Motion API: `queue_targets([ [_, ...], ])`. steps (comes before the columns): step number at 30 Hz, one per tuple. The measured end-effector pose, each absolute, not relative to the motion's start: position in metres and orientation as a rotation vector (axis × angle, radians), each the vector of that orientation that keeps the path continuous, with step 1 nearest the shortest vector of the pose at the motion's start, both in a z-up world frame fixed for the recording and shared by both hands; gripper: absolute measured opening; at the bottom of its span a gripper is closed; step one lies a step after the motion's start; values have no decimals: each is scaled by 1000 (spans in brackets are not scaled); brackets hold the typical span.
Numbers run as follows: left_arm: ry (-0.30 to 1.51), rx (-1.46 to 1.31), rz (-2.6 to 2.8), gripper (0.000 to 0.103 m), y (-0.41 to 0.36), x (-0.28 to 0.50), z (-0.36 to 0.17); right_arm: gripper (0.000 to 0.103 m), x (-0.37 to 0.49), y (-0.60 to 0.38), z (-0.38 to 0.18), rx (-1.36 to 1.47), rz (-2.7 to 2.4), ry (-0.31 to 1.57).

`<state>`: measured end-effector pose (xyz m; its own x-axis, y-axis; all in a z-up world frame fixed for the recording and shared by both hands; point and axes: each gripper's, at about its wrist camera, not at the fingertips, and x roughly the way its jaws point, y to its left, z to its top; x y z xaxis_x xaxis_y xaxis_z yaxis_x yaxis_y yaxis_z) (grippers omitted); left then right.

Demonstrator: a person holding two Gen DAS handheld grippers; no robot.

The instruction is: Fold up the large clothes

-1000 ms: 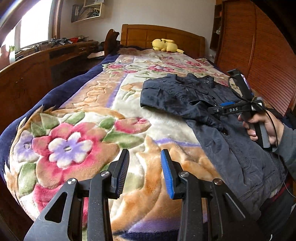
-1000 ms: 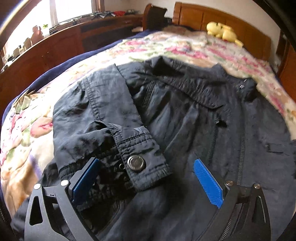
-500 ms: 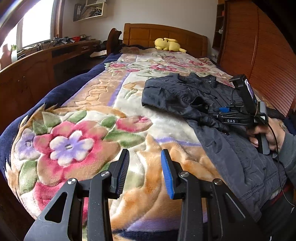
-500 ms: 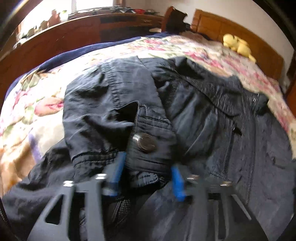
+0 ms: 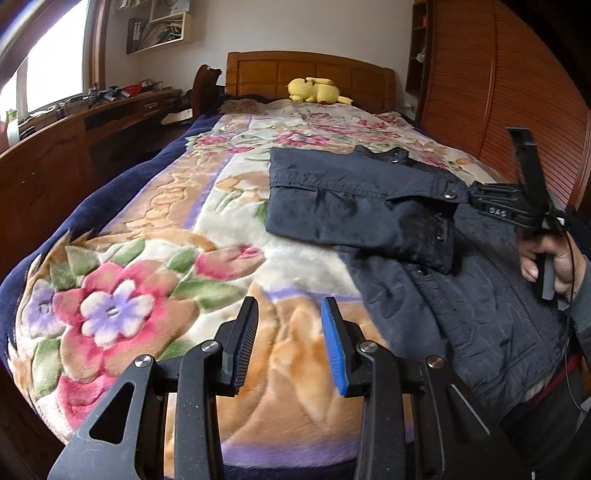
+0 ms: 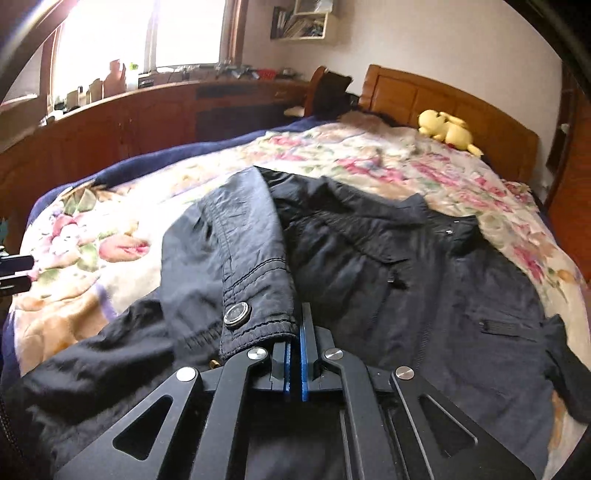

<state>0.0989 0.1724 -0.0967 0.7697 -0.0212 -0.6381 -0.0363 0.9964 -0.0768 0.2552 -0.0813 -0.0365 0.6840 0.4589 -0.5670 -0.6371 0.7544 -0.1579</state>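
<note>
While the dark jacket lies spread on the bed's floral blanket, the right gripper pinches its sleeve cuff.

The right jaws are pressed together on the cuff's edge beside its metal snap, the sleeve drawn across the jacket's front; the cloth between the pads is hidden. The left gripper hovers over the blanket's near end, jaws spread and holding nothing. A wall shelf far left holds books and papers, too small to read. A yellow plush toy rests by the headboard.
</note>
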Motion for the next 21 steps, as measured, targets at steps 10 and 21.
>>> queue_targets([
  [10,668,-72,-45,36,138,117,-82,3,221,-146,-18,-362,530,476],
  [21,654,-14,-85,36,91,133,-67,3,195,-215,-23,-324,337,549],
])
